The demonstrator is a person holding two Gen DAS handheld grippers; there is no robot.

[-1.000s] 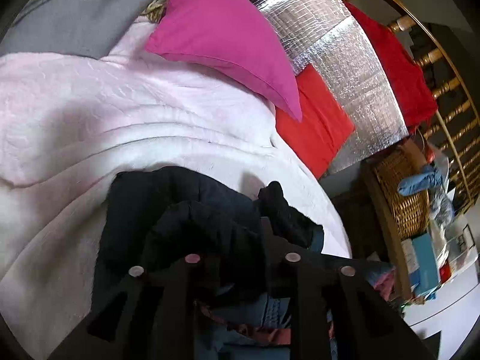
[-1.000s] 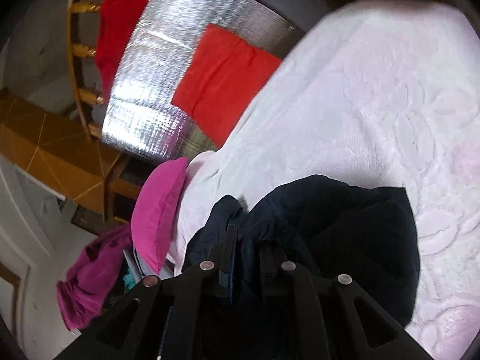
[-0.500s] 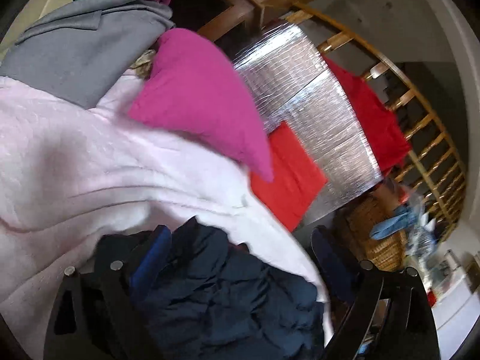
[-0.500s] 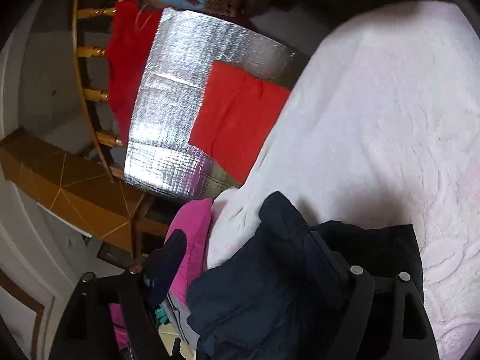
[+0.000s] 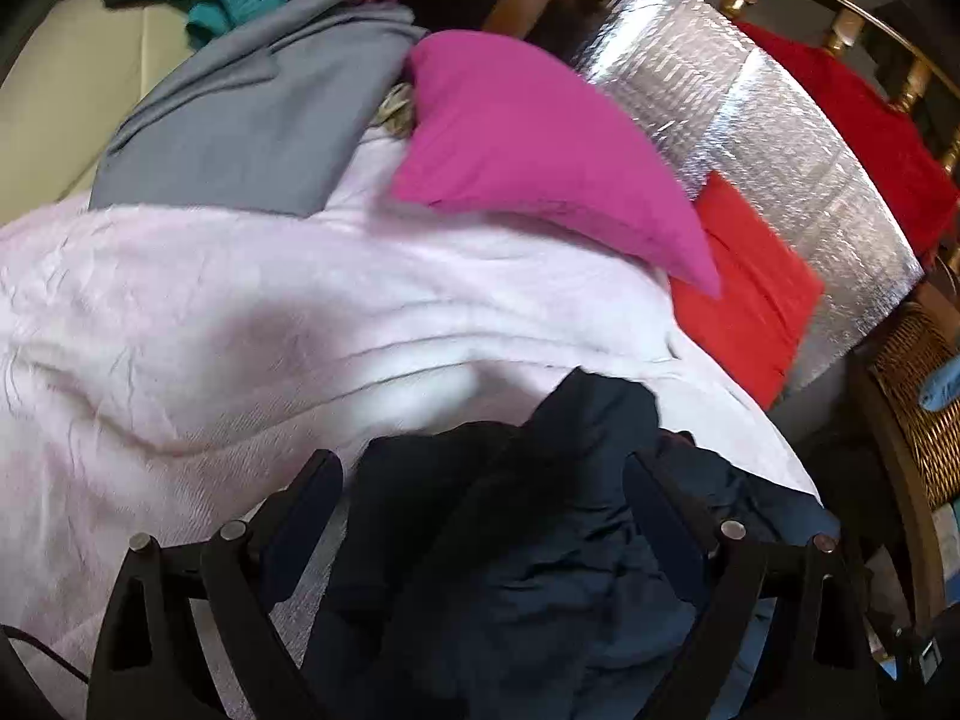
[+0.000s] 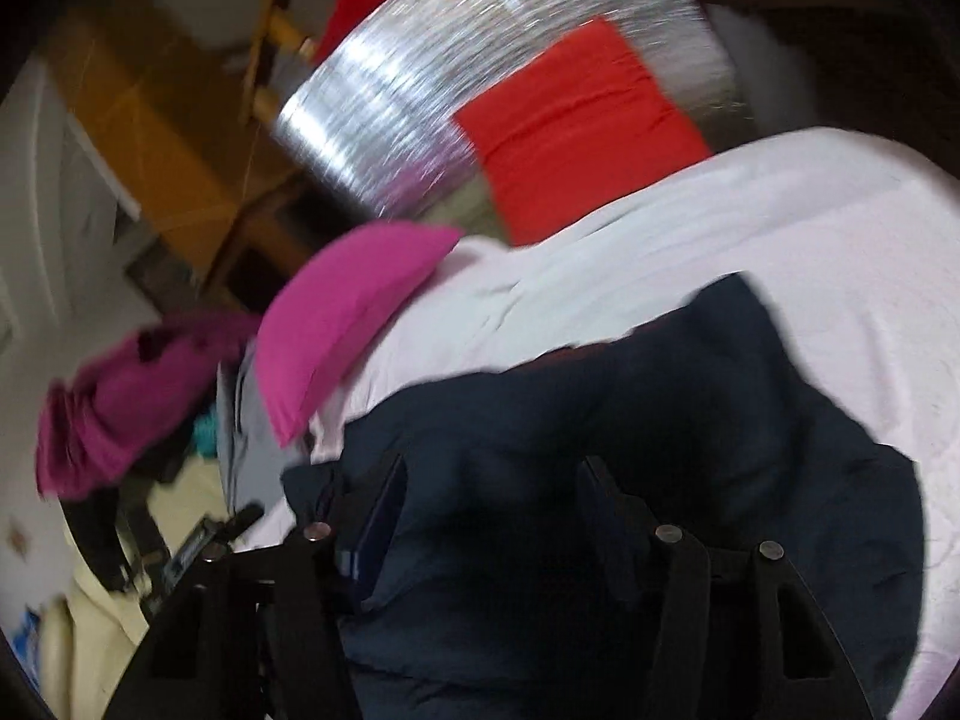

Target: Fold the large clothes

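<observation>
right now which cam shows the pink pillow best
The left wrist view: the pink pillow is large, sharp and nearly whole on the pale blanket. The right wrist view shows it smaller, blurred and edge-on.

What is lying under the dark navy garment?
The navy garment lies bunched on a pale pink blanket, which shows around it on most sides. Whatever is beneath the blanket, or directly under the garment's folds, is covered and cannot be seen.

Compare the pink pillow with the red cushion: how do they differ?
The pink pillow is magenta and plump; the red cushion is orange-red and flat. The pillow lies on the pale blanket; the cushion stands against the silver sheet beyond the blanket. Both are plain fabric.
</observation>
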